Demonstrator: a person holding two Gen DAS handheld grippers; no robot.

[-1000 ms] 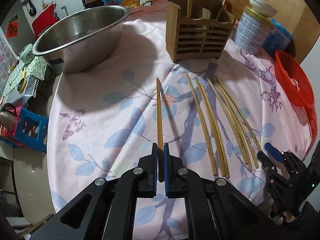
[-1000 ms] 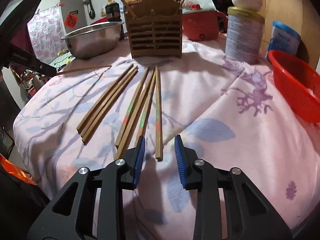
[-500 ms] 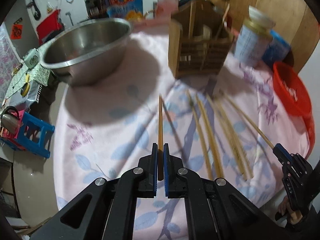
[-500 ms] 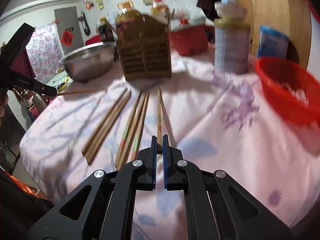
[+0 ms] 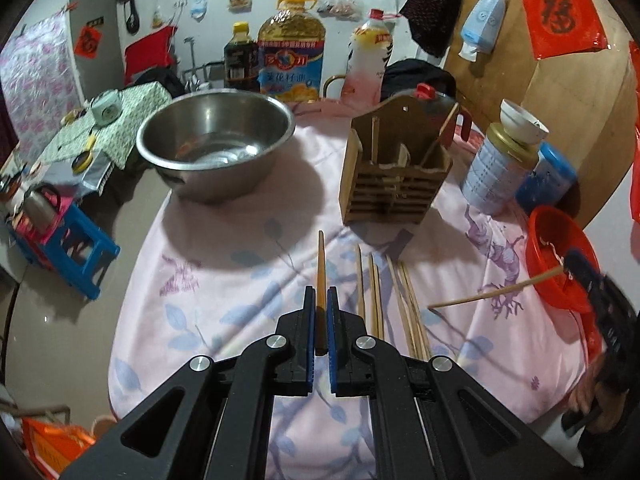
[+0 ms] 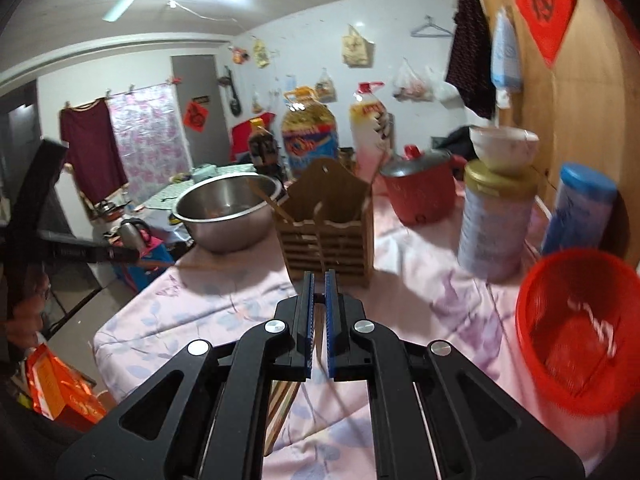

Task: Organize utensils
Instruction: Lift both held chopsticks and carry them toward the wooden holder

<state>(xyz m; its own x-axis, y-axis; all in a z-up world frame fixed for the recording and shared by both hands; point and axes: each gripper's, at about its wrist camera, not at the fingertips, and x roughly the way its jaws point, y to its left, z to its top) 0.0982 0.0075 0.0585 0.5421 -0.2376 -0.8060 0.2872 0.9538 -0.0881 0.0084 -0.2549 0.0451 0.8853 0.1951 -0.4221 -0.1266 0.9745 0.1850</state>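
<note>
Left wrist view. The left gripper (image 5: 319, 312) has its jaws closed on one chopstick (image 5: 321, 264), which points forward toward the holder (image 5: 394, 184). A second ago this stick lay low over the worktop (image 5: 224, 280); it is now lifted clear, with the holder nearer the line of the jaws. Five or so loose chopsticks (image 5: 384, 300) remain flat on the cloth, just right of the jaws. At the right edge the right gripper (image 5: 588, 276) carries a second chopstick (image 5: 496, 292) up off the cloth, near the red basket (image 5: 560, 264).

Right wrist view. The right gripper (image 6: 318, 304) was open over the row a second ago; its jaws are now nearly together. The stick between them is hard to make out here, probably foreshortened, but the other view confirms the hold. The holder (image 6: 328, 232) stands directly ahead and already has sticks in it. The left gripper (image 6: 60, 248) shows at the left edge with its stick (image 6: 192, 266).

Assessment: both picks are done and both sticks are in transit; insertion into the holder is the step outstanding, and the loose row is still to clear.

Writing: the oil bottle (image 5: 290, 56) bears a blue label with Chinese characters, too small to read with certainty. The red paper (image 5: 560, 24) on the board carries the character 福.
</note>
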